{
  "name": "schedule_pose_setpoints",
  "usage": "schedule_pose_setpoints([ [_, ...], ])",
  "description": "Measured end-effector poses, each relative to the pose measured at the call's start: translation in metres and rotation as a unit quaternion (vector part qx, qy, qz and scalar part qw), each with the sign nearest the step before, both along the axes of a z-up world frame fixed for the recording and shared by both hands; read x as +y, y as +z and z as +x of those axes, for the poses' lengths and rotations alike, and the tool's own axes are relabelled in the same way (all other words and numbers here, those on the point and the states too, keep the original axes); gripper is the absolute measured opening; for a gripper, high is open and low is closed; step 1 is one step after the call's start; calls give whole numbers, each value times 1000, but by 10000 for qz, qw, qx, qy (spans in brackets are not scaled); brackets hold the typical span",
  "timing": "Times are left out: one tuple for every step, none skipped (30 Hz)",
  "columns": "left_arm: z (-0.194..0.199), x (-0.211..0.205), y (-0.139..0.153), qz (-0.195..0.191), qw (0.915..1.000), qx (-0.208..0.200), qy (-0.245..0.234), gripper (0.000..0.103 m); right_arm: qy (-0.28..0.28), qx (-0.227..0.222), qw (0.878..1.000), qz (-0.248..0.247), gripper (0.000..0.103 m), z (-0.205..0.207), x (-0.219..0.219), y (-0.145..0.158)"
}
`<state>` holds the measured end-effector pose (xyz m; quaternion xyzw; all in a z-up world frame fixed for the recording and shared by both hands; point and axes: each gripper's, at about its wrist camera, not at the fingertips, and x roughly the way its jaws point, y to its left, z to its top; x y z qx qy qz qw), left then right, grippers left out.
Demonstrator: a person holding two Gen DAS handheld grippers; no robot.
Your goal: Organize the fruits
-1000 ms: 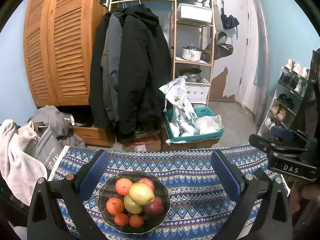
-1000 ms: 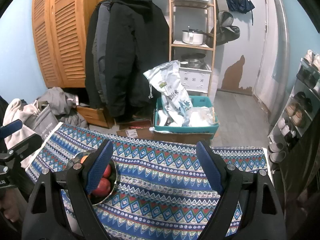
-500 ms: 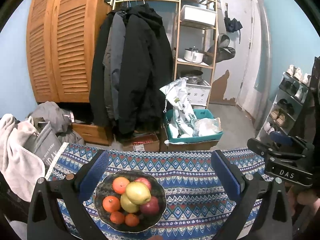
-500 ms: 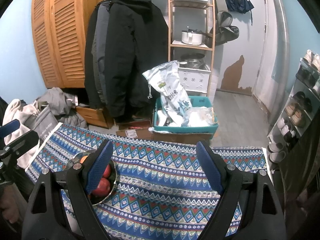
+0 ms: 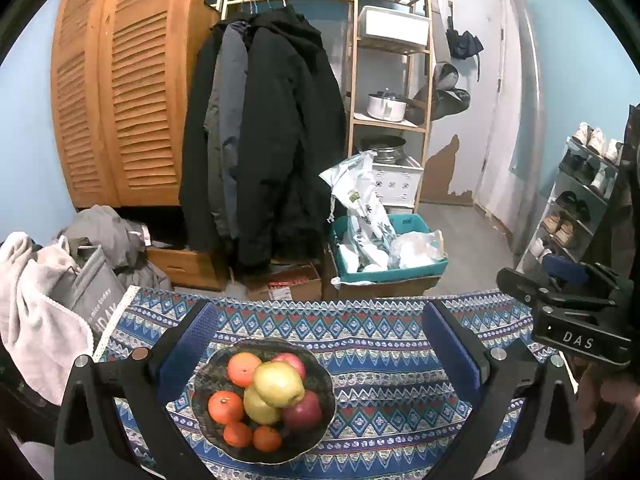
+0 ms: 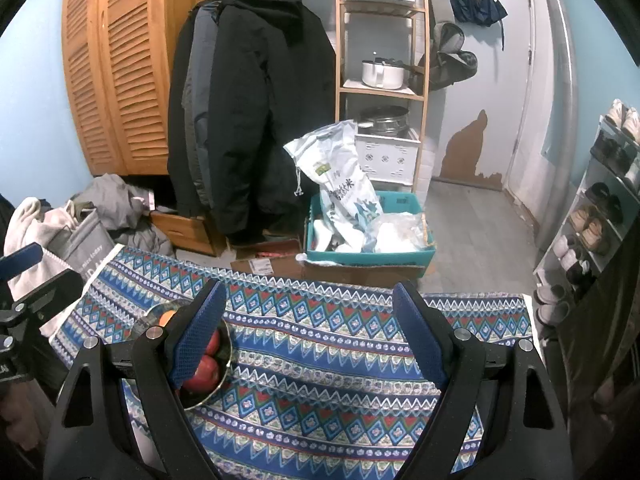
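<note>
A dark bowl [image 5: 208, 380] sits on the patterned blue tablecloth [image 5: 380, 380]. It holds several fruits: oranges [image 5: 225, 407], yellow-green apples [image 5: 279, 383] and red apples [image 5: 303, 413]. My left gripper [image 5: 320, 344] is open and empty, hovering above the bowl, which lies between its fingers toward the left one. In the right wrist view the bowl [image 6: 224, 372] shows at lower left, partly hidden behind the left finger [image 6: 196, 340]. My right gripper [image 6: 308, 332] is open and empty over the bare cloth [image 6: 320, 360], right of the bowl.
The right gripper's body [image 5: 576, 320] shows at the right edge of the left wrist view. Beyond the table's far edge are a teal bin [image 6: 372, 248] with bags, hanging coats [image 6: 248, 112], a wooden shelf [image 6: 380, 80], a shoe rack [image 6: 600, 208] and grey clothes [image 5: 44, 296].
The left wrist view has shifted a little, so the bowl sits slightly lower and the room shows more from above. The right gripper has barely moved. Both grippers stay open.
</note>
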<state>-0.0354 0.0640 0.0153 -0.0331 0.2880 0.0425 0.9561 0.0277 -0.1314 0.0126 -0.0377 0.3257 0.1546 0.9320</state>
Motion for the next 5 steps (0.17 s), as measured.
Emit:
schedule_pose_setpoints([
  [0, 1, 1, 4, 10000, -25, 11, 103, -15, -24, 10000, -24, 84, 1, -1, 1],
  [-1, 2, 1, 3, 10000, -32, 34, 103, -50, -62, 10000, -51, 84, 1, -2, 2],
  [-1, 3, 0, -8, 10000, -18, 44, 103, -94, -86, 9999, -44, 84, 2, -4, 4],
  [0, 3, -1, -13, 10000, 2, 52, 103, -105, -78, 9999, 0, 84, 2, -7, 4],
  [1, 4, -2, -21, 9999, 44, 105, 103, -98, -57, 9999, 34, 84, 2, -7, 3],
])
